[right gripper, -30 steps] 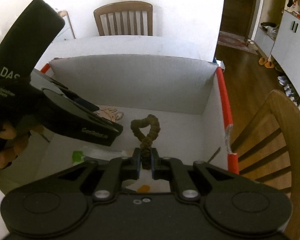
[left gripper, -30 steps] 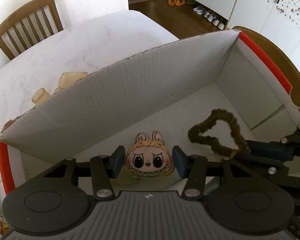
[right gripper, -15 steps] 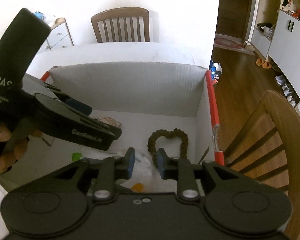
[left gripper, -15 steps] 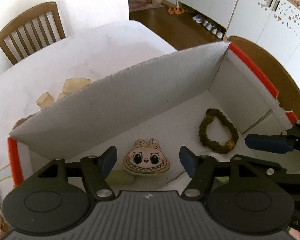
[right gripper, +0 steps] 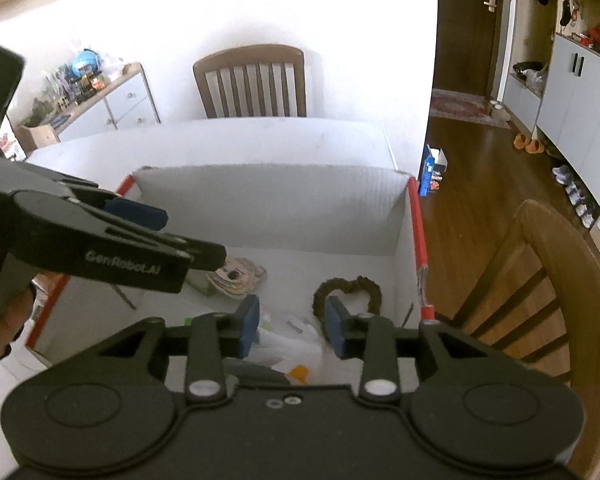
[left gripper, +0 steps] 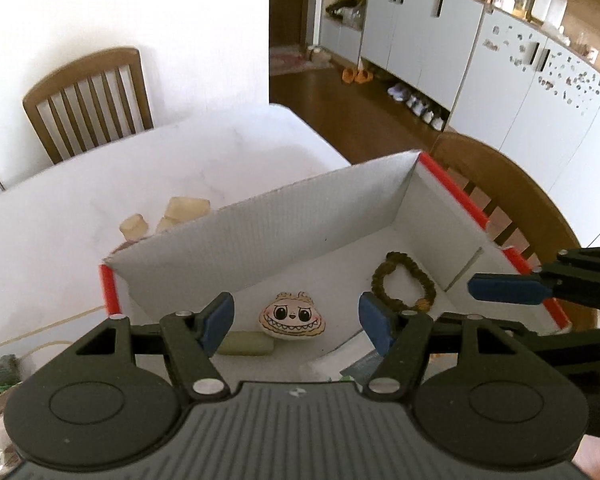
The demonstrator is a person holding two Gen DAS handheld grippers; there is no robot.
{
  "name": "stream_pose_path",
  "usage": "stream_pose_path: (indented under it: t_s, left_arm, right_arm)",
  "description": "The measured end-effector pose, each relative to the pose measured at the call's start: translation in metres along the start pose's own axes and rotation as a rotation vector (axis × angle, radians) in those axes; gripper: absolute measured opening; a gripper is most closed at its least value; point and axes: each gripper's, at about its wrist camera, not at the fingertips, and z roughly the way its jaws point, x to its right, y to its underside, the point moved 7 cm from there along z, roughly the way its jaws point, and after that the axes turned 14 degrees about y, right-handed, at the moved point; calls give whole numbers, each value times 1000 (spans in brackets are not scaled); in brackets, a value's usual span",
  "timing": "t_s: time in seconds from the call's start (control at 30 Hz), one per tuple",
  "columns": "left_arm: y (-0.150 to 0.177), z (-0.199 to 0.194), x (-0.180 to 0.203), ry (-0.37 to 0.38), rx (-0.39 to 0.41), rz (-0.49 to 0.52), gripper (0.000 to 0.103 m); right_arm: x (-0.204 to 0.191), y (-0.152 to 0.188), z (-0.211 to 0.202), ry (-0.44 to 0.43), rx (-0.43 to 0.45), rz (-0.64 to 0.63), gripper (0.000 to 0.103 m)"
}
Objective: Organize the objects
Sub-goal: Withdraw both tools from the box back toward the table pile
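A white cardboard box (left gripper: 260,248) with red-taped edges stands on the table. On its floor lie a cartoon-face plush (left gripper: 293,315) and a brown scrunchie (left gripper: 403,286). My left gripper (left gripper: 296,322) hangs open above the plush, nothing between its blue pads. In the right wrist view my right gripper (right gripper: 292,326) is above the box, its jaws opening and nothing between them. The scrunchie (right gripper: 350,294) lies free below and just beyond it. The plush (right gripper: 238,278) shows partly under the left gripper's body.
A pale green bar (left gripper: 246,344) lies beside the plush, and plastic wrappers (right gripper: 290,338) fill the box's near end. Yellowish blocks (left gripper: 184,212) sit on the white table (left gripper: 140,168) behind the box. Wooden chairs (right gripper: 540,280) stand at the right side and far end.
The left gripper opened off the plush and rose. The right gripper let go of the scrunchie, which now lies flat on the box floor, and also lifted.
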Motion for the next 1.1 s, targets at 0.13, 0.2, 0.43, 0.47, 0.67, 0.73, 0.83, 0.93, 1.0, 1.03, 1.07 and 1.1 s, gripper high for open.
stream_pose_path:
  t_s: [0.13, 0.2, 0.43, 0.47, 0.67, 0.73, 0.83, 0.93, 1.0, 1.03, 1.07, 1.1]
  left_arm:
    - [3, -21, 3, 10, 36, 1, 69]
    - [6, -32, 2, 11, 52, 2, 69]
    - [19, -64, -5, 31, 99, -7, 69]
    - [21, -68, -6, 31, 105, -6, 69]
    - [35, -99, -14, 39, 153, 11, 76]
    - [41, -108, -16, 35, 164, 24, 77]
    - [49, -121, -23, 34, 179, 33, 77]
    - [57, -132, -33, 39, 187, 27, 81]
    - [62, -140, -40, 45, 193, 25, 83]
    - [65, -143, -44, 45, 195, 24, 83]
    - [68, -146, -46, 46, 197, 23, 83]
    - [70, -150, -49, 48, 201, 20, 83]
  right_arm:
    - [-6, -4, -16, -9, 31, 4, 39]
    - [-9, -5, -22, -14, 42, 11, 42]
    - [-23, -9, -41, -11, 77, 28, 49]
    - [-26, -9, -44, -9, 81, 30, 50]
    - [-45, -5, -56, 14, 95, 50, 56]
    - [-51, -3, -59, 20, 95, 60, 58]
    - [-63, 1, -65, 28, 99, 69, 63]
    - [-76, 4, -70, 36, 101, 86, 68]
    - [-85, 5, -74, 43, 106, 96, 74]
    - [-89, 5, -76, 44, 109, 99, 75]
    - [-94, 6, -78, 47, 112, 103, 78]
    - [-98, 6, -80, 49, 113, 103, 81]
